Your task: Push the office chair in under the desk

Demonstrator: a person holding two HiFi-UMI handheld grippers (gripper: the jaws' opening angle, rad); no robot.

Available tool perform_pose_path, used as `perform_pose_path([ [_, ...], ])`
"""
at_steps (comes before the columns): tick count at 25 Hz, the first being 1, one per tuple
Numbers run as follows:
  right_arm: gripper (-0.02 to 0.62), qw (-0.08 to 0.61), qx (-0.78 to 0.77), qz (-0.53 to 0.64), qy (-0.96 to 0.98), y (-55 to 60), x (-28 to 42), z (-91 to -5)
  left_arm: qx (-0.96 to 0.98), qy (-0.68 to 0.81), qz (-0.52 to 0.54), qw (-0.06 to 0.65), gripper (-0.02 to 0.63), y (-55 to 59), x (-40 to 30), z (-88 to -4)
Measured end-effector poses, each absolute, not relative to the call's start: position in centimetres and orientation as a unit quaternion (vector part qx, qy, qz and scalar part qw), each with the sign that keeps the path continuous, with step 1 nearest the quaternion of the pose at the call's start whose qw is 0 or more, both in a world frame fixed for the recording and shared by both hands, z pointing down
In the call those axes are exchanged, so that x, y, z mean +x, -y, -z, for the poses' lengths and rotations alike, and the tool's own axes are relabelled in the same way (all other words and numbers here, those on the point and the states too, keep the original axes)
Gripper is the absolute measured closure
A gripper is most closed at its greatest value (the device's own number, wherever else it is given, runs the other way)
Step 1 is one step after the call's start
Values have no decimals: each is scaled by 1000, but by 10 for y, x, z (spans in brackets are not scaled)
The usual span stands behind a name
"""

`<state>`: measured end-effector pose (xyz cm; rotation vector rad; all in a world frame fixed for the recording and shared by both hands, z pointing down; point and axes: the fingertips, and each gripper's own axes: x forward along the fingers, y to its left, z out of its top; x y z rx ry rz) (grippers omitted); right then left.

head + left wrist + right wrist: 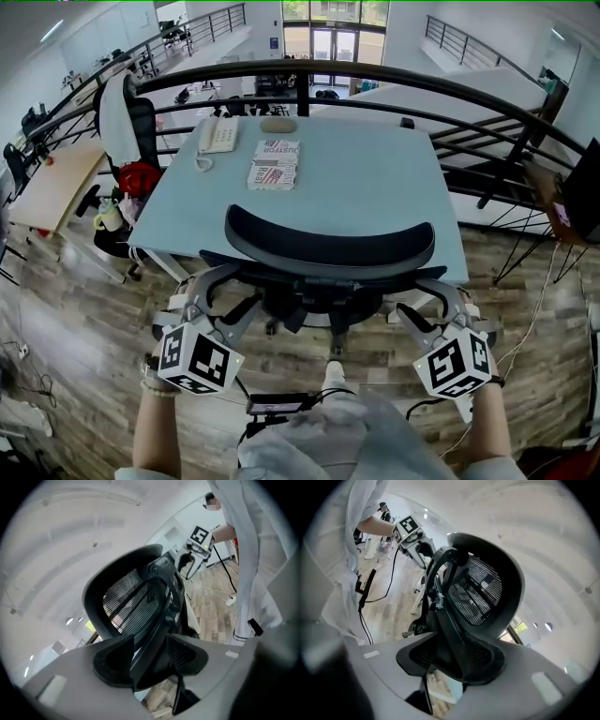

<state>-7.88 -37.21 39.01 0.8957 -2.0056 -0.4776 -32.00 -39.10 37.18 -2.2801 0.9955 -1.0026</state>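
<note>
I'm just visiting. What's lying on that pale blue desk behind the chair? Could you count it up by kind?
Telephone: 1
Printed packs: 2
Tan oval pad: 1
Small black object, too small to identify: 1
Total: 5

The office chair (328, 246) fills the front of the desk (375, 187)
It spans most of the near edge ahead of me; I see bare wood floor (75, 328) either side, and a black railing (412, 77) bars the far side.
</note>
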Motion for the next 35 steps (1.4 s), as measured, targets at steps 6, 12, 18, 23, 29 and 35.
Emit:
perform_pose_path([
  [6,588,343,422,144,827,368,-90,-378,-860,-374,289,191,433,376,-298,-363],
  [12,588,280,441,95,848,359,-109,-377,-865,-403,245,172,564,368,-290,-362],
  [18,588,241,448,56,859,353,-118,-380,-871,-403,229,161,601,362,-281,-366],
  [23,588,232,450,46,861,352,-124,-381,-875,-406,216,148,603,359,-277,-370],
  [29,588,229,448,47,863,351,-126,-383,-880,-403,207,142,603,355,-272,-369],
  [35,588,239,437,47,866,350,-128,-389,-881,-402,208,138,601,354,-269,-370],
])
